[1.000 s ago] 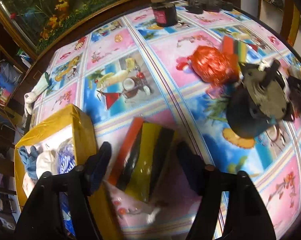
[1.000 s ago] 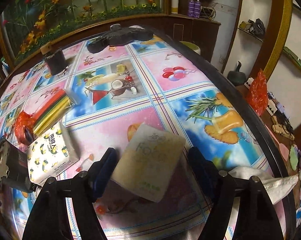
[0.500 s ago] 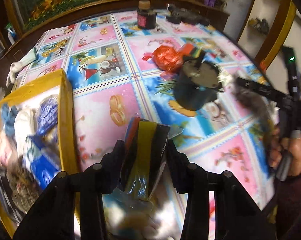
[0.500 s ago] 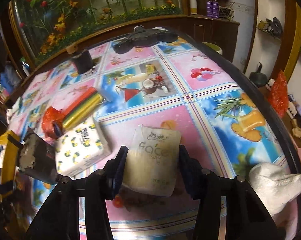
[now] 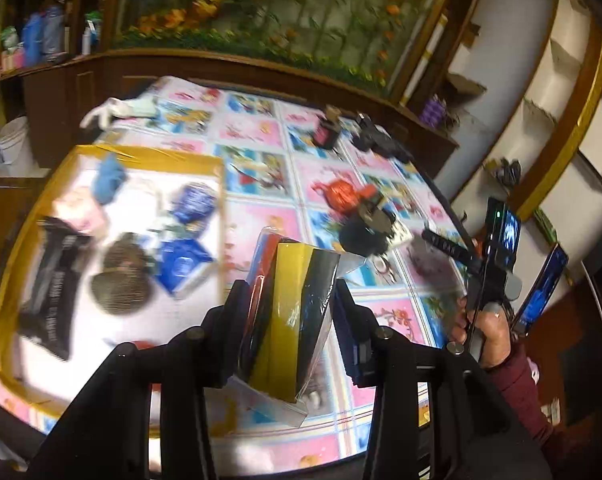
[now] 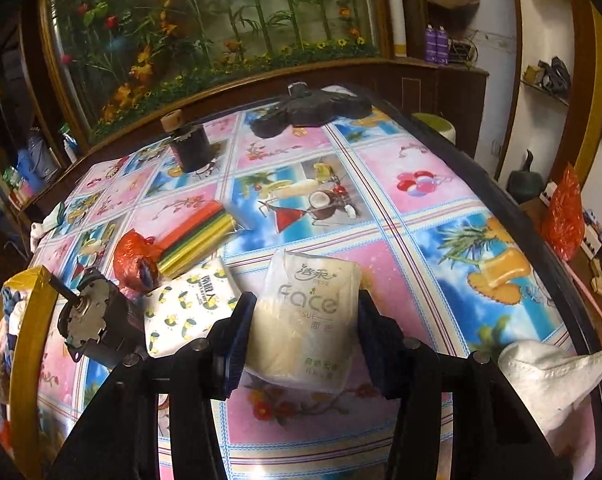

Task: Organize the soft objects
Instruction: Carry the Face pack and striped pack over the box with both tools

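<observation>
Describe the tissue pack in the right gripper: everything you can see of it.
The tissue pack is a soft, pale cream block in clear, glossy plastic wrap, printed with "Face" in large grey letters and smaller Chinese characters. It stands nearly upright, tilted slightly, printed face to the camera. The right gripper is shut on it, one pad on each side; nothing else visibly touches it. The wrap's loose top edge sticks up. Behind it lies the tablecloth.
</observation>
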